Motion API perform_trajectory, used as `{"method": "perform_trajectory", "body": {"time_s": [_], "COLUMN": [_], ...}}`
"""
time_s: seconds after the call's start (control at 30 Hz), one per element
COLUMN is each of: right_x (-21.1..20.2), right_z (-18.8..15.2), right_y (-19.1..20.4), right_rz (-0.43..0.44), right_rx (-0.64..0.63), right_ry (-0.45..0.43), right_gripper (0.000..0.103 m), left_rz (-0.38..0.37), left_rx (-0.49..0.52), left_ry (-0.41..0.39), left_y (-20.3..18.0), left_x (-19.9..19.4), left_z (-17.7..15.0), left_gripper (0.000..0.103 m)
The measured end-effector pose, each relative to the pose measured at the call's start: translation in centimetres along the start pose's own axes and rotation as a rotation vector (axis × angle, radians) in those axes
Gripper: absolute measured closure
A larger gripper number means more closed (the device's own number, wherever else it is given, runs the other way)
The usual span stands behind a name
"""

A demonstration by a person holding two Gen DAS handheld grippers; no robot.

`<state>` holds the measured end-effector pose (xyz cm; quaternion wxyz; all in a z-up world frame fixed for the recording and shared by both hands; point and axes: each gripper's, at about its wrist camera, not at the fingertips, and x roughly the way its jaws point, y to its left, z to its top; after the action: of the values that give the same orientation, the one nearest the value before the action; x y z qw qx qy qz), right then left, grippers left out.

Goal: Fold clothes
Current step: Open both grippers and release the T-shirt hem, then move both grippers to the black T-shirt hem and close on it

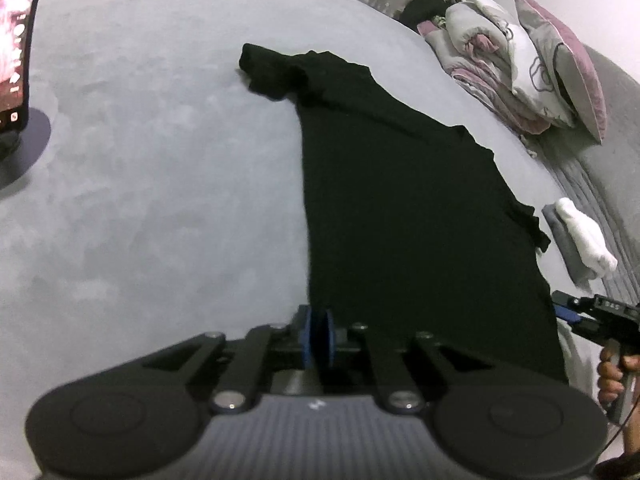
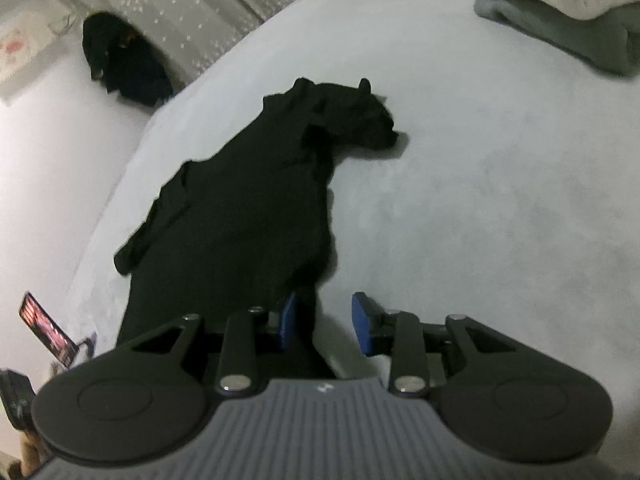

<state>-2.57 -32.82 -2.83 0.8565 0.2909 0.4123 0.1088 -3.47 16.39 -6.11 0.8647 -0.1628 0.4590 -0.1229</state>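
Observation:
A black T-shirt [image 1: 400, 200] lies spread flat on the grey bed [image 1: 140, 160], its sleeves and collar at the far end. My left gripper [image 1: 318, 338] sits at the near left corner of the hem, with its blue pads almost together and dark fabric pinched between them. In the right wrist view the same shirt [image 2: 240, 220] runs away to the upper left. My right gripper [image 2: 325, 324] stands open at the near right corner. A strip of hem lies beside its left pad [image 2: 288, 322], and the other pad is clear of the cloth. A hand [image 1: 612, 372] holds that gripper [image 1: 560, 306].
Pillows and rolled bedding [image 1: 520, 60] are piled at the far right of the bed. A folded white and grey stack [image 1: 576, 236] [image 2: 552, 0] lies near the shirt's right side. A lit screen [image 1: 12, 40] [image 2: 44, 328] stands at the left. A dark clothes heap [image 2: 120, 64] sits by the curtain.

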Motion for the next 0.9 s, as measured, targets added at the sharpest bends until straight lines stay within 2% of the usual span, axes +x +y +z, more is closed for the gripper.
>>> {"method": "perform_trajectory", "body": {"time_s": [0.07, 0.1, 0.13, 0.17, 0.33, 0.37, 0.43, 0.5, 0.57, 0.63, 0.67, 0.73, 0.77, 0.8, 0.9], "right_x": [0.5, 0.7, 0.9, 0.8, 0.4, 0.2, -0.2, -0.7, -1.1, -1.3, -1.3, -1.0, -1.0, -0.9, -0.7], "right_z": [0.2, 0.2, 0.2, 0.2, 0.6, 0.6, 0.8, 0.8, 0.8, 0.8, 0.9, 0.9, 0.9, 1.0, 1.0], "right_y": [0.0, 0.1, 0.3, 0.4, 0.8, 0.5, 0.1, 0.1, 0.2, 0.3, 0.4, 0.7, 0.8, 1.0, 1.6], "right_rz": [0.009, 0.008, 0.003, -0.024, -0.157, -0.157, -0.156, -0.146, -0.138, -0.134, -0.134, -0.137, -0.138, -0.137, -0.141], "right_rx": [0.015, 0.009, 0.003, -0.007, -0.057, -0.048, -0.030, -0.034, -0.038, -0.036, -0.037, -0.041, -0.045, -0.048, -0.070], "right_ry": [-0.014, -0.020, -0.026, -0.040, -0.110, -0.112, -0.116, -0.116, -0.117, -0.117, -0.115, -0.115, -0.118, -0.122, -0.132], "right_gripper": [0.069, 0.074, 0.081, 0.096, 0.103, 0.103, 0.099, 0.087, 0.087, 0.087, 0.085, 0.077, 0.067, 0.062, 0.062], "left_rz": [-0.006, -0.010, -0.013, -0.016, -0.022, -0.023, -0.026, -0.031, -0.037, -0.036, -0.032, -0.020, -0.014, -0.008, 0.011], "left_rx": [-0.005, -0.007, -0.009, -0.010, 0.010, 0.013, 0.012, -0.002, -0.022, -0.031, -0.030, -0.021, -0.017, -0.012, -0.002], "left_ry": [0.000, -0.001, -0.001, -0.001, -0.006, -0.006, -0.003, 0.003, 0.005, -0.007, -0.016, -0.028, -0.034, -0.039, -0.052], "left_y": [0.1, 0.1, 0.2, 0.2, 0.3, 0.3, 0.4, 0.5, 0.6, 0.4, 0.3, 0.0, -0.2, -0.2, -0.4], "left_x": [0.1, 0.1, 0.1, 0.1, 0.1, 0.0, 0.0, 0.0, 0.0, 0.0, 0.0, 0.0, 0.1, 0.1, 0.1], "left_z": [0.0, 0.0, 0.0, 0.0, -0.1, -0.2, -0.1, 0.1, 0.4, 0.6, 0.7, 0.9, 1.0, 1.0, 1.3], "left_gripper": [0.093, 0.093, 0.093, 0.093, 0.093, 0.093, 0.093, 0.091, 0.086, 0.075, 0.073, 0.066, 0.065, 0.063, 0.059]}}
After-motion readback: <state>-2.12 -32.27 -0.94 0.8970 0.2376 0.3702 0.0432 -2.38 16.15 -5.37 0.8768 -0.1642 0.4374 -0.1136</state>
